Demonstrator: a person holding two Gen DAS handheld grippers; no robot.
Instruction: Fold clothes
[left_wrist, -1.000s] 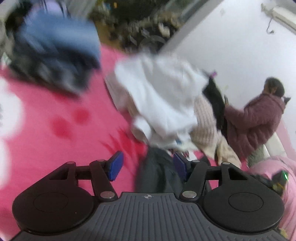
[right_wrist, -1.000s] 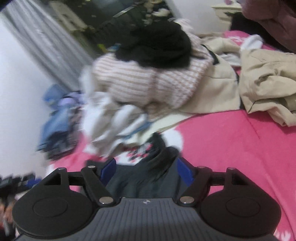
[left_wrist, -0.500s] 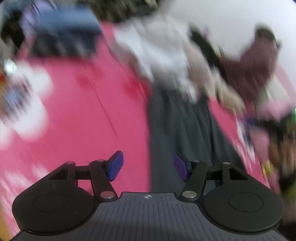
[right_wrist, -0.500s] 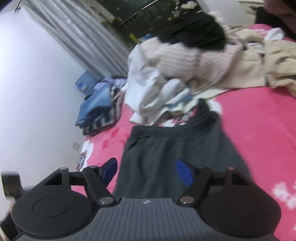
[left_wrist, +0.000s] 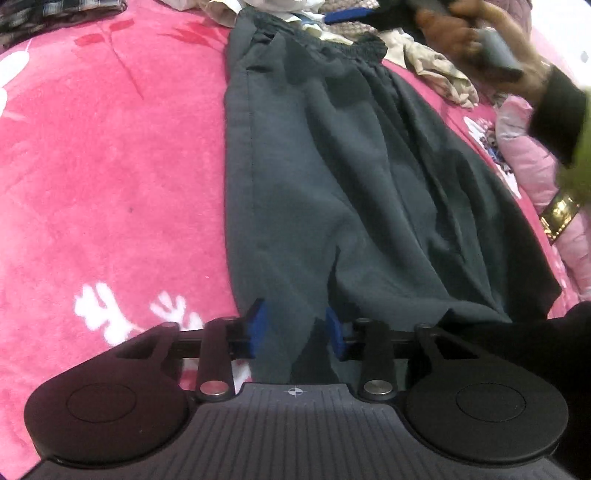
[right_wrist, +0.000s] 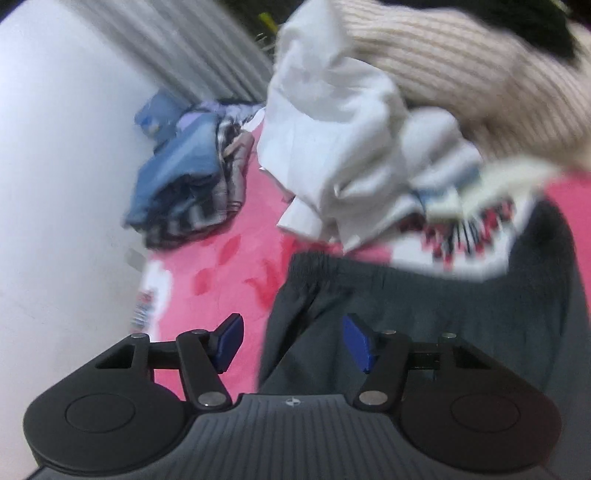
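Dark grey trousers (left_wrist: 332, 177) lie spread flat on the pink blanket (left_wrist: 110, 166), elastic waistband far, leg hems near. My left gripper (left_wrist: 295, 328) sits low over the near hem. Its jaws are closing, with the hem fabric between the blue pads (left_wrist: 256, 325), which do not visibly pinch it. In the right wrist view the trousers' waistband (right_wrist: 314, 266) lies just ahead of my right gripper (right_wrist: 293, 341). These jaws are also closing but still wide, over the waistband's left corner and not gripping it. A person's hand (left_wrist: 461, 33) holds that gripper at the far end.
An unsorted heap rises behind the waistband: a white garment (right_wrist: 332, 147), a beige ribbed sweater (right_wrist: 480, 74) and a patterned piece (right_wrist: 461, 236). Folded jeans and striped clothes (right_wrist: 184, 184) are stacked by the white wall (right_wrist: 55, 147). Pink padded clothing (left_wrist: 535, 166) lies right of the trousers.
The left gripper swung down from the clothes heap to the trousers' near hem, and its jaws narrowed. The right gripper moved forward to the waistband, so the heap looms closer.
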